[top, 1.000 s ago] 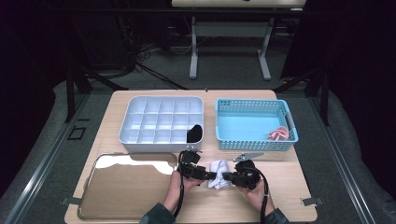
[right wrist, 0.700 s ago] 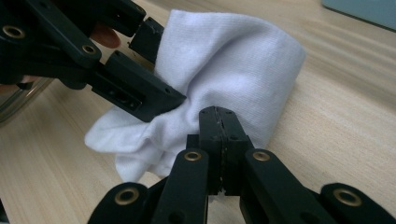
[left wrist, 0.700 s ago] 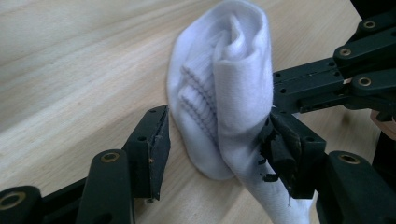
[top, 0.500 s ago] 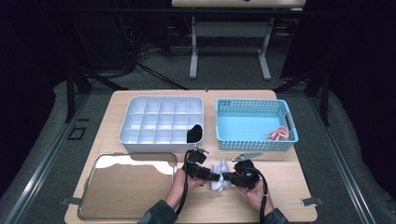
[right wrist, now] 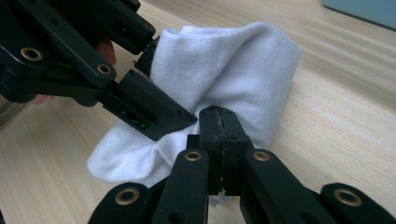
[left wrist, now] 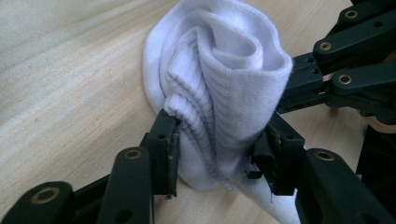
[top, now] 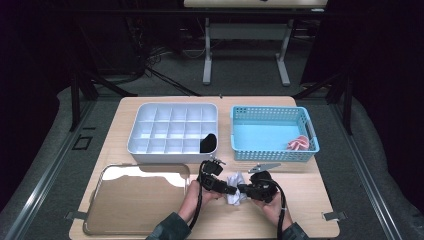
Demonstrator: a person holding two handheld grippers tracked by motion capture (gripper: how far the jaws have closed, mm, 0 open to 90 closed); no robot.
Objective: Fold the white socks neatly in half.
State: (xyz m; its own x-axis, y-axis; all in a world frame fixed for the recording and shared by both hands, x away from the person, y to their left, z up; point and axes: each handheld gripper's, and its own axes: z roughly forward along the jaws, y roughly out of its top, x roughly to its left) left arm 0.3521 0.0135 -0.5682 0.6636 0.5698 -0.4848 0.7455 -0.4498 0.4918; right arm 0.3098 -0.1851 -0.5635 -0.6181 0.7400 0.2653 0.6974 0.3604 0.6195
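Mid-roll: white sock (left wrist: 224, 93) bunched on table (top: 300, 200), right gripper (right wrist: 219, 116) clamped on it, left gripper (left wrist: 217, 140) just closing around it, binning left

On the counter (top: 150, 107), the divided tray (top: 172, 131) sits at the far left and the basket (top: 272, 131) just right of it, also at the back. A dark item (top: 208, 143) lies in the tray's near right compartment; another item (top: 299, 144) lies in the basket's near right corner. The flat tray (top: 137, 197) lies at the near left. The sock (top: 235, 182) lies right of it, between the left tongs (top: 231, 190) and right tongs (top: 242, 188).
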